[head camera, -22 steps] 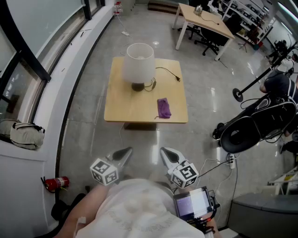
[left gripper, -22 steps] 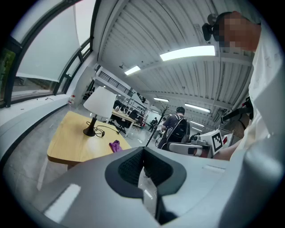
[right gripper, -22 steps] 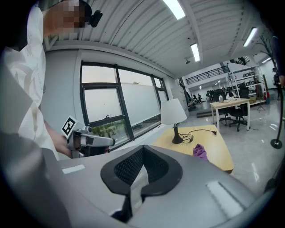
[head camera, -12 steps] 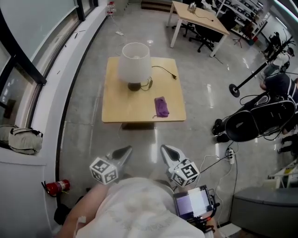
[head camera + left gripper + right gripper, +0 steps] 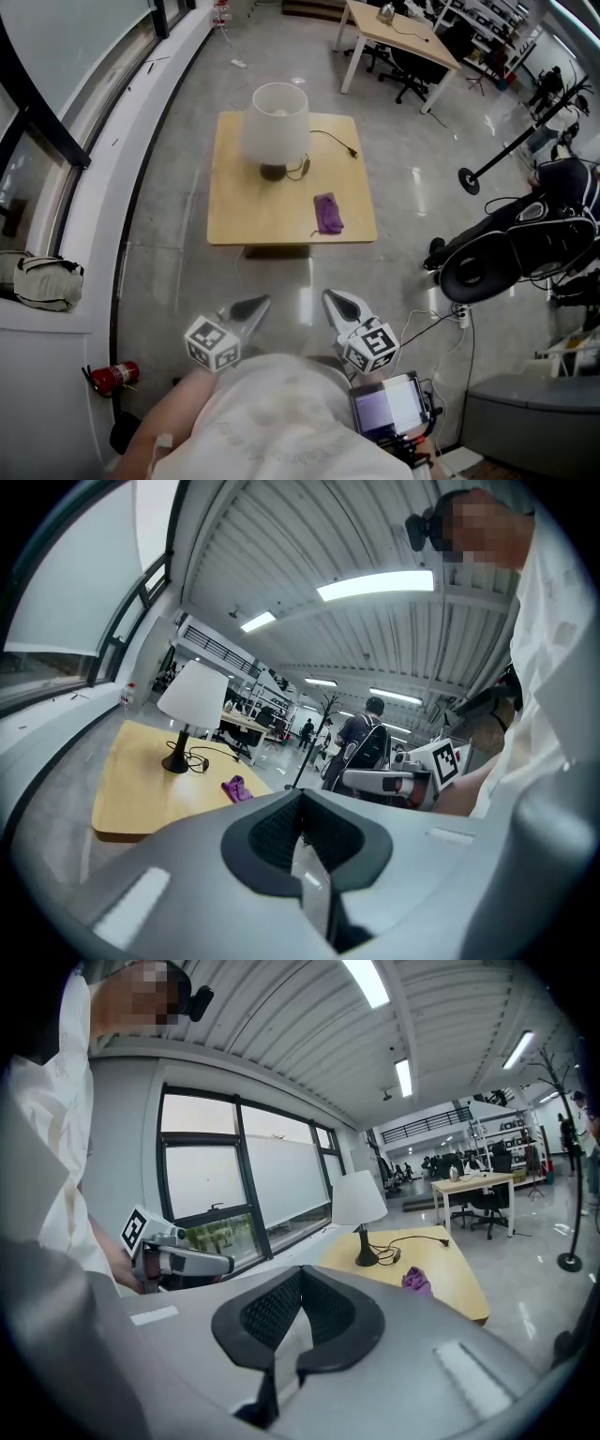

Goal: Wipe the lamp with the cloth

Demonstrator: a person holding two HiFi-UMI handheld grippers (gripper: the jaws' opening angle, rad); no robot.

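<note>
As the cloth (image 5: 327, 214) lies unclaimed near the table's (image 5: 234, 225) right edge, left gripper (image 5: 249, 307) and right gripper (image 5: 337, 303) hover well short, jaws together, empty.

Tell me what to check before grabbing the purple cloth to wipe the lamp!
1. Cloth lies free on the table: ok.
2. Lamp stands upright: ok.
3. Power cord lies apart from the cloth: ok.
4. Left gripper and right gripper hold nothing: ok.
5. Jaws apart, ready to grab: not ok, both are shut.
6. Grippers over the table: not ok, they hang above the floor, short of its near edge.
</note>
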